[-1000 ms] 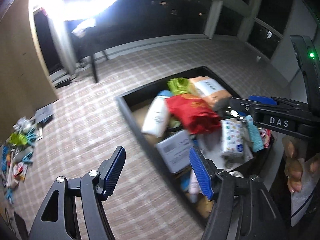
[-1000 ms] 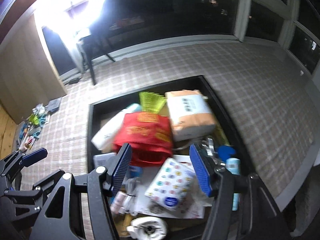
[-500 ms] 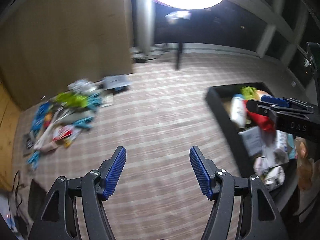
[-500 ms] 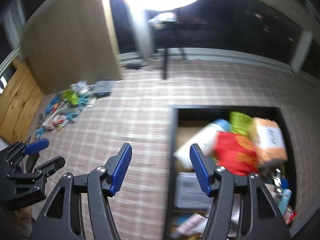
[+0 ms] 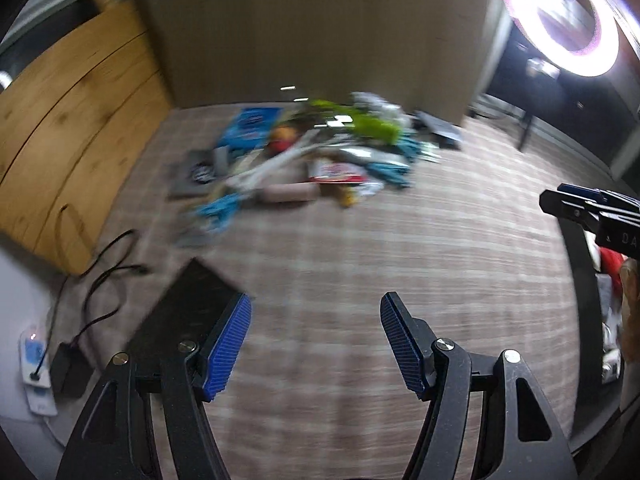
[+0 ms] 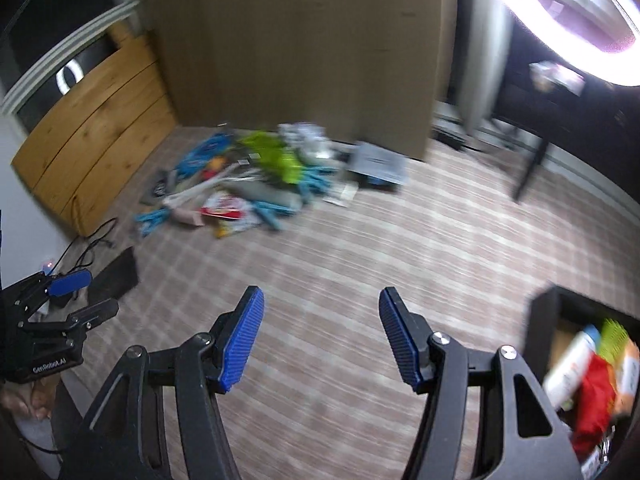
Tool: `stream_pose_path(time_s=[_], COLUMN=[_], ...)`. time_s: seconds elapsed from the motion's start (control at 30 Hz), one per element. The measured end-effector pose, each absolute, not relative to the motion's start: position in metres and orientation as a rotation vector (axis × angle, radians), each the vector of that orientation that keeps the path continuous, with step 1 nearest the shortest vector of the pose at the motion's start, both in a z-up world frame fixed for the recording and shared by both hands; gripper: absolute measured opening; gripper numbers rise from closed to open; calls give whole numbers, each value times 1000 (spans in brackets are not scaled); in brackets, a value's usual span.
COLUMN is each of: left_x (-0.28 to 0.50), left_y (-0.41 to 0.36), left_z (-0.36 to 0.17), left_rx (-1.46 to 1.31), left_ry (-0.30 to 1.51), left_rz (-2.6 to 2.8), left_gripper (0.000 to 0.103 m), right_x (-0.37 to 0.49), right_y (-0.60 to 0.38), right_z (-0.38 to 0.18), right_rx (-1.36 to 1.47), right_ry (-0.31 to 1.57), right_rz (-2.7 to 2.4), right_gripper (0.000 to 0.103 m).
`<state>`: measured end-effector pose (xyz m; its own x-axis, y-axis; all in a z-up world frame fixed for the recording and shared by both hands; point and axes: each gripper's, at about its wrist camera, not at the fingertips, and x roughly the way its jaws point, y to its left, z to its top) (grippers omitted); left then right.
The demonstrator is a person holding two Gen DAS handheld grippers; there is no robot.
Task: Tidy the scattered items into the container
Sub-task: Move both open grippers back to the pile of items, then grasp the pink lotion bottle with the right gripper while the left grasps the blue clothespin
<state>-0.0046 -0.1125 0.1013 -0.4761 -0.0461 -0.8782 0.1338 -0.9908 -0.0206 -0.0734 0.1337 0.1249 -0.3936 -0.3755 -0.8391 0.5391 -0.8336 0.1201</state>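
My left gripper (image 5: 316, 344): black frame, silver screws, ribbed blue pads (image 5: 226, 346). My right gripper (image 6: 320, 340) is identical; white "DA" lettering on its side, bare skin of my hand (image 5: 630, 312) behind.

The left black tool (image 5: 316, 344) at the bottom of the left wrist view has bright blue ribbed pads (image 5: 228, 346). The right black tool (image 6: 320, 338) has the same blue pads (image 6: 242, 338). The checked carpet floor (image 6: 360, 232) is brown with pale crossing lines. The blurry pile of scattered items (image 5: 308, 156), in the upper middle, shows lime green, light blue, white, red and a bit of yellow. The black box container (image 6: 542, 324), at the lower right, holds red, orange, white and green things. The wooden cabinet (image 5: 68, 128), upper left, is honey yellow. The ring light (image 5: 564, 20), upper right, glows white with a pink edge.
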Motion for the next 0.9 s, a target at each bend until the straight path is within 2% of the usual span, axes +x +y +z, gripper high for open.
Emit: stream_pose_path(time_s=[0.2, 0.43, 0.53, 0.9], left_x=[-11, -40, -51, -104], left_y=[-168, -202, -205, -213], left_z=[99, 89, 84, 47], left_rx=[1507, 1529, 1541, 1642], left_ry=[146, 178, 179, 145], left_rz=[-2557, -2540, -2550, -2576], left_gripper=[65, 63, 62, 54], right_x=[-62, -65, -73, -105], right_y=[58, -6, -25, -77], right_z=[121, 112, 105, 64], right_rx=[1220, 1192, 1198, 1214], right_ry=[370, 493, 514, 625], right_rz=[-2091, -2003, -1977, -1845], right_gripper=[46, 45, 39, 39])
